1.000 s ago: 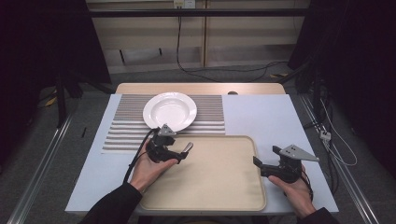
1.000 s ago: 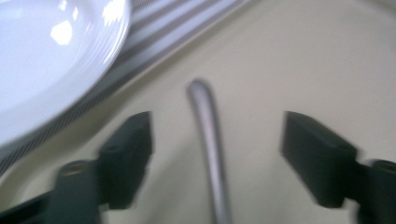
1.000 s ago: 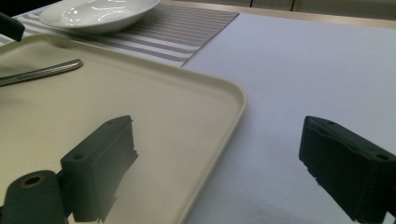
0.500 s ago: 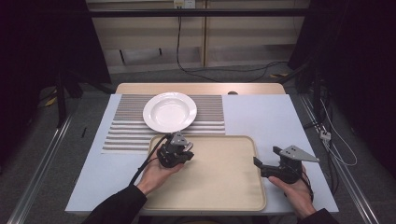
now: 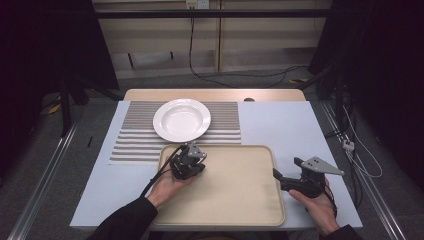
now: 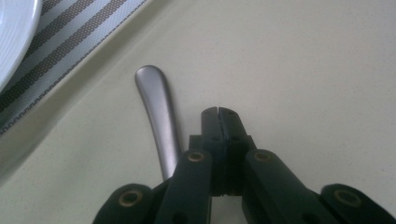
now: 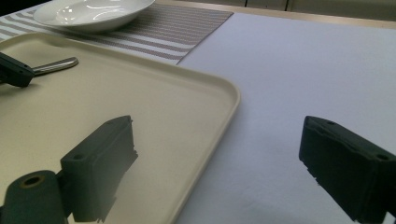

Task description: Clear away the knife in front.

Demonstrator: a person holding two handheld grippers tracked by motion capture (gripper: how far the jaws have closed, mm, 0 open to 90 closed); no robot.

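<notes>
1. A table (image 5: 300, 125) holds a placemat (image 5: 135, 137) on its far left part.
2. A plate (image 5: 181, 119) sits on the placemat, toward its near right side.
3. A tray (image 5: 240, 200) lies just in front of the placemat, at the table's near middle.
4. The left gripper (image 5: 192, 162) is over the tray's far left corner.
5. A metal handle (image 6: 156, 112) lies on the tray, just beside that gripper's jaws.
6. The right gripper (image 5: 287, 175) is at the tray's right rim, one jaw over the tray, the other over the table.

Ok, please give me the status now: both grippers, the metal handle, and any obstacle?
Left gripper shut, empty, over tray. Metal handle beside its jaws, on the tray. Right gripper open, straddling tray edge. No obstacle.
</notes>
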